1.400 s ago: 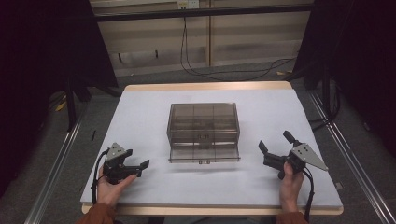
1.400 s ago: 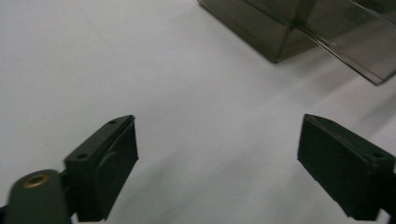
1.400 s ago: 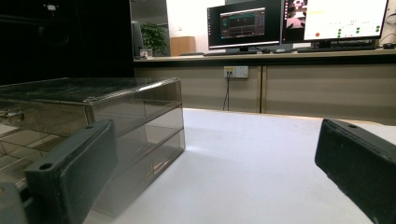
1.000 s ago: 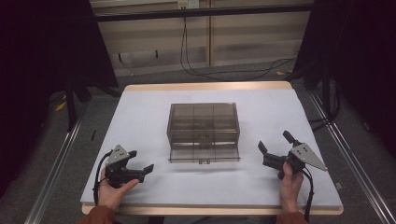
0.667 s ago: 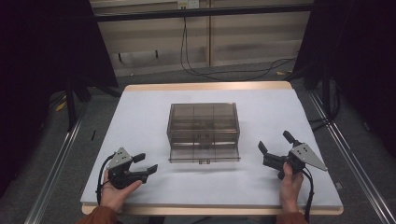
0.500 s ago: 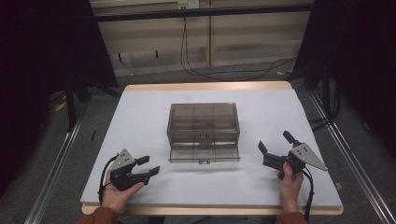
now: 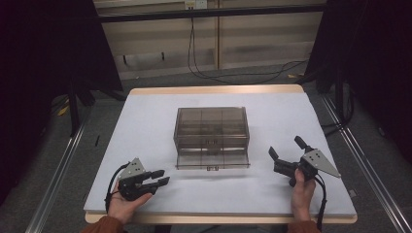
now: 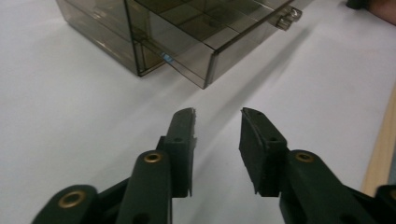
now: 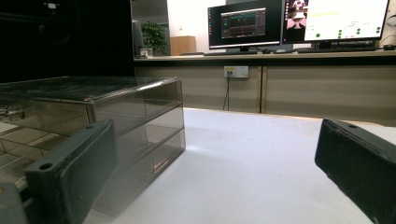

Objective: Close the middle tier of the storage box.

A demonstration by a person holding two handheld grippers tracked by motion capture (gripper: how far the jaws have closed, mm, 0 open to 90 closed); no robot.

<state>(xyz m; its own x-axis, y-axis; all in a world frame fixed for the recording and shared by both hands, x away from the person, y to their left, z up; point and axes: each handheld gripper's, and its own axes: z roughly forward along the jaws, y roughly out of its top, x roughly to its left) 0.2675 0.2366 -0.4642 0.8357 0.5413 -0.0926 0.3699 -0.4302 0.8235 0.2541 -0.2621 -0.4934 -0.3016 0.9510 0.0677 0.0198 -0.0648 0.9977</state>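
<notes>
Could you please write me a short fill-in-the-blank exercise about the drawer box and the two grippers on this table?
1. The bottom drawer of the smoky plastic drawer box is pulled ____.
2. The jaws of the right gripper stand wide ____.
3. Between the jaws of the left gripper, which have just been closing, there is ____.
4. The box stands on a ____ table.

Missing words: out; open; nothing; white

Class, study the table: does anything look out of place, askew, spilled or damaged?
One thing stands out: the bottom drawer of the smoky clear drawer box juts out toward the person while the drawers above sit flush. The box stands square on the white table. Nothing looks spilled or broken.
</notes>
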